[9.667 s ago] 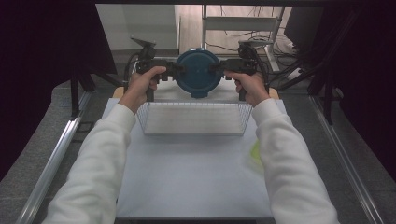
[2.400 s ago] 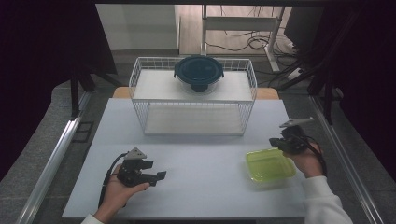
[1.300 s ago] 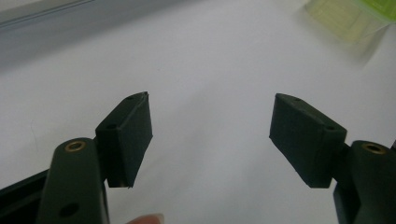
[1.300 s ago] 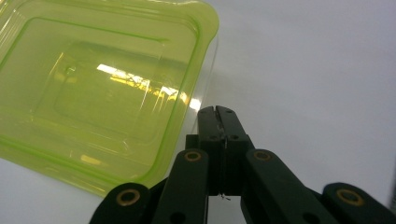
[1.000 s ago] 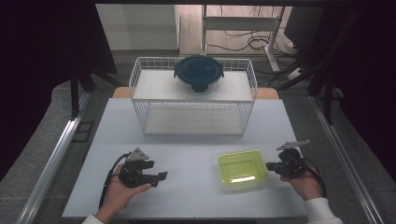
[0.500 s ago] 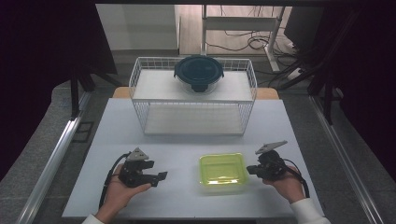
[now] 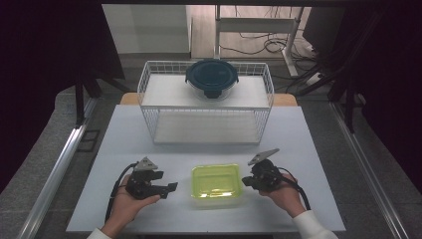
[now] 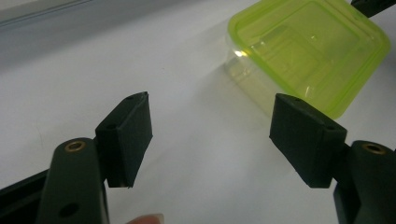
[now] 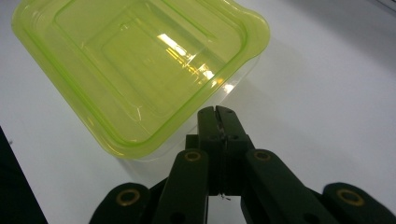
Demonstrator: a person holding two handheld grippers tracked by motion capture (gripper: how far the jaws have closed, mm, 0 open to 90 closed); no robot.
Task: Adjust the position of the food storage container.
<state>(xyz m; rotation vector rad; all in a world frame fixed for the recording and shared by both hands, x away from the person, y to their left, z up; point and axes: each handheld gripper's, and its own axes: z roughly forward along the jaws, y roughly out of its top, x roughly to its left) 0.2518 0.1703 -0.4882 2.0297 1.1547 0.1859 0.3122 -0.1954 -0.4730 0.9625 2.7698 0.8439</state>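
White table [image 7: 318,149] stood on grey carpeted floor [image 7: 45,149]. Dark curtains [image 7: 50,45] hung at both sides. Metal rail [image 7: 59,169] ran along left edge. Beyond far end: wooden floor [image 7: 204,35], loose cables [image 7: 259,45], white frame legs [image 7: 259,22]. Lighting dim.

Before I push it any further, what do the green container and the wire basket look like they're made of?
The green container: likely plastic, glossy and see-through, with a yellow-green lid that catches glare and a clear base.
The wire basket: seemingly metal wire with a white coating, a thin open grid; the coating type is unclear.
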